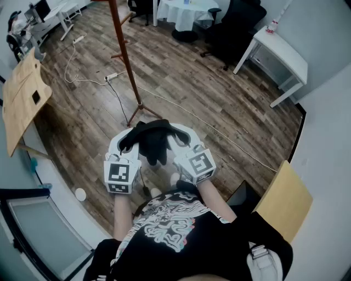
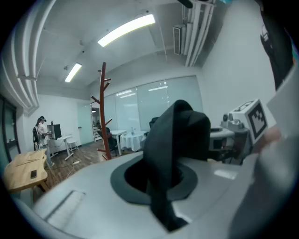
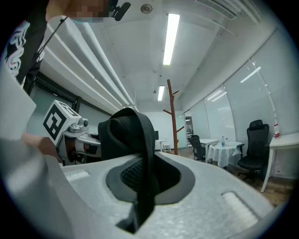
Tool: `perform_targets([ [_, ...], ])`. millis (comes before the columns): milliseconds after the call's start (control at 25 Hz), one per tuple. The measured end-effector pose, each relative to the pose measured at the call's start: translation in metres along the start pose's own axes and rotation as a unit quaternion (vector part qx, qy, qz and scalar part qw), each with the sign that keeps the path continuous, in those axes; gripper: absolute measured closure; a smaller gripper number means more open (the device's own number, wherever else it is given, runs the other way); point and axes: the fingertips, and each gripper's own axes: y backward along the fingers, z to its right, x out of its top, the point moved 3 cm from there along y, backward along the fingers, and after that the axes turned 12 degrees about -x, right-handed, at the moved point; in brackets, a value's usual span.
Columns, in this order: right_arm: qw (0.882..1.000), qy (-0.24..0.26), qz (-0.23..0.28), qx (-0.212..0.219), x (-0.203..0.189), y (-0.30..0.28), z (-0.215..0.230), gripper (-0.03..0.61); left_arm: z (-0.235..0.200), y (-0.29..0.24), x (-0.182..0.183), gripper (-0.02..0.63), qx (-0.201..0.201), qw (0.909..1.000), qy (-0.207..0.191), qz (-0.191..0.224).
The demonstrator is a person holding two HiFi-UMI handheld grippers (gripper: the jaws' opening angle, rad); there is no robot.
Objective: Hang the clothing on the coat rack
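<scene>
Clothing (image 1: 153, 141): one piece, pinched by two hand-held grippers (image 1: 128, 138) (image 1: 184, 137); one coat rack (image 1: 125, 56) beyond.

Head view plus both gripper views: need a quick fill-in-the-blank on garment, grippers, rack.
1. The left gripper and right gripper are both shut on a ____ garment.
2. The coat rack stands on a ____ floor.
3. Beyond the coat rack there is a ____ tablecloth.
Missing words: black; wood; white.
</scene>
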Motion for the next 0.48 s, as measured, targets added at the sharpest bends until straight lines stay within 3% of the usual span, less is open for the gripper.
perform_targets([
  [480,1.0,-0.013,0.008,0.022,-0.004,-0.005,0.014,0.555,0.001,-0.016,0.004,0.607,0.022,0.9998,-0.002,0.001],
])
